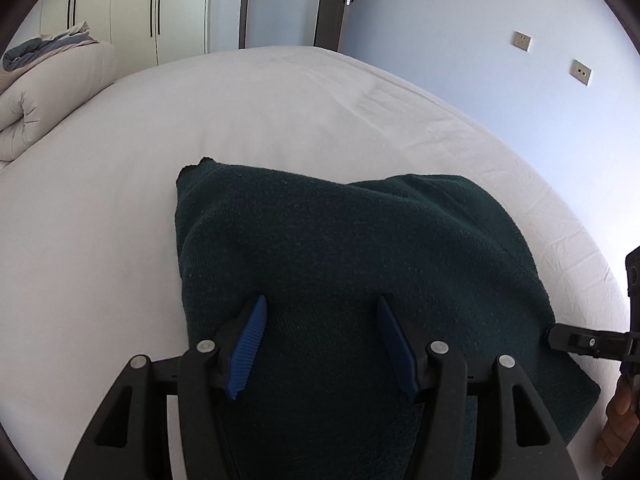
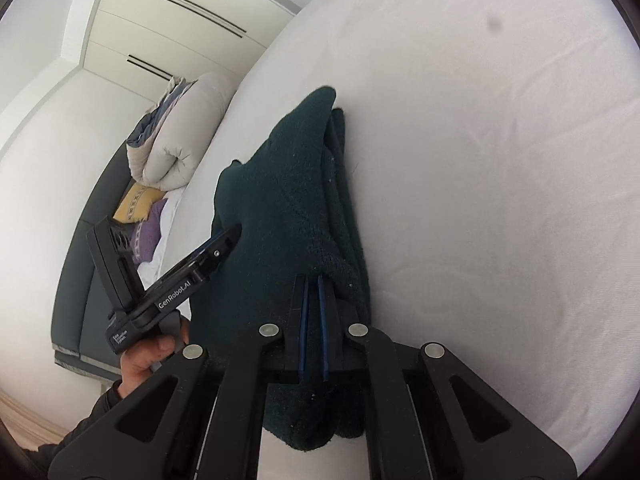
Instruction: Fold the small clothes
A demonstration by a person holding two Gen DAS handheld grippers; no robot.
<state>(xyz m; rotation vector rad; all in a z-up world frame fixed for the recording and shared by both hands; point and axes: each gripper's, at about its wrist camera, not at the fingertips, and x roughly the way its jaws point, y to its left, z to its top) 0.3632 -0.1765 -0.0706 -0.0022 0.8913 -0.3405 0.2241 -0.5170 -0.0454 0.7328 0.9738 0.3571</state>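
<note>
Garment (image 2: 288, 200) clamped by right tongs (image 2: 314, 280); "GenRobot.AI"-marked left tongs (image 1: 320, 312) gape.

You're working a dark green garment (image 1: 340, 264), looking like nubby, matt knit cloth. The bed sheet (image 1: 120, 200) is showing smooth white fabric, faintly creased. Your left gripper (image 1: 320, 346) is showing matt black plastic, ribbed blue pads and dull metal pins.

You're working in a home bedroom: a wide bed (image 1: 280, 112) with a white sheet fills the view, a rolled duvet (image 1: 44, 92) lies at its far corner, tall cream wardrobe doors (image 1: 160, 4) stand behind it, a room door (image 1: 336, 4) hangs ajar, and patterned pillows (image 2: 140, 208) sit by the headboard.
</note>
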